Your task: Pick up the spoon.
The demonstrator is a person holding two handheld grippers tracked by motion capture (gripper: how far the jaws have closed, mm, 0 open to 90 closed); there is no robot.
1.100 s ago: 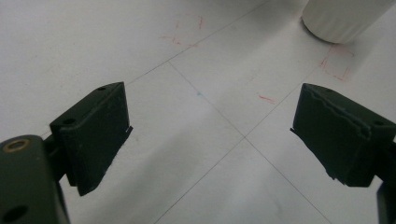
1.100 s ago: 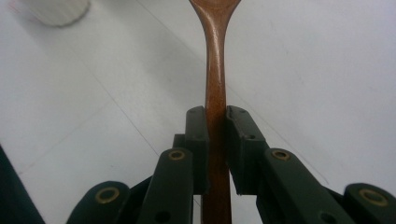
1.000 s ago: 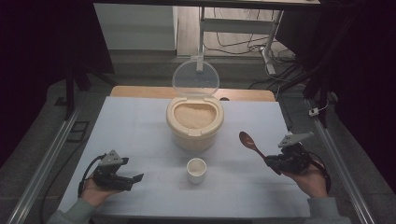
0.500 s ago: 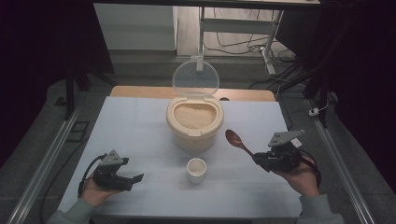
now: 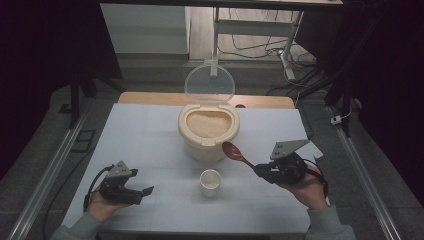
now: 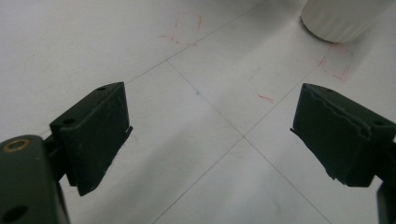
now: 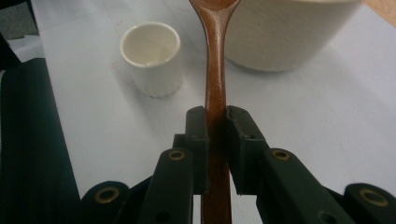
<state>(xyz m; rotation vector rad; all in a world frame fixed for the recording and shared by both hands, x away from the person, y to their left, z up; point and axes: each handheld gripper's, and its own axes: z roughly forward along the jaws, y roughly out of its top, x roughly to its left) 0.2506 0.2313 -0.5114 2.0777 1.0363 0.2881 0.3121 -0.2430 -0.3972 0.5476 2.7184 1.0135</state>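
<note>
The wooden spoon (image 5: 236, 153) is clamped by its handle between the jaws of the right gripper (image 5: 261, 171), its bowl raised and pointing toward the near right rim of the rice container (image 5: 208, 131), just beside or touching it; which of the two cannot be told. In the right gripper view the handle (image 7: 215, 74) runs straight up from the tightly closed jaws, held well back from the bowl, so the spoon reaches far forward. It looks stiff, light and smooth; polished wood could twist or slip in a narrow grip once the bowl is loaded, so a firm hold along the flat of the handle seems right, as it stands now. The container sits toward the far middle of the table (image 5: 140, 130), its clear lid (image 5: 209, 83) hinged upright behind it, grains level inside. A small white cup (image 5: 210, 181), apparently empty, stands nearer the front edge, between the two hands; it looks light and easy to tip. The left gripper (image 5: 142, 192) rests near the front left corner, jaws spread wide over bare table, holding nothing.
</note>
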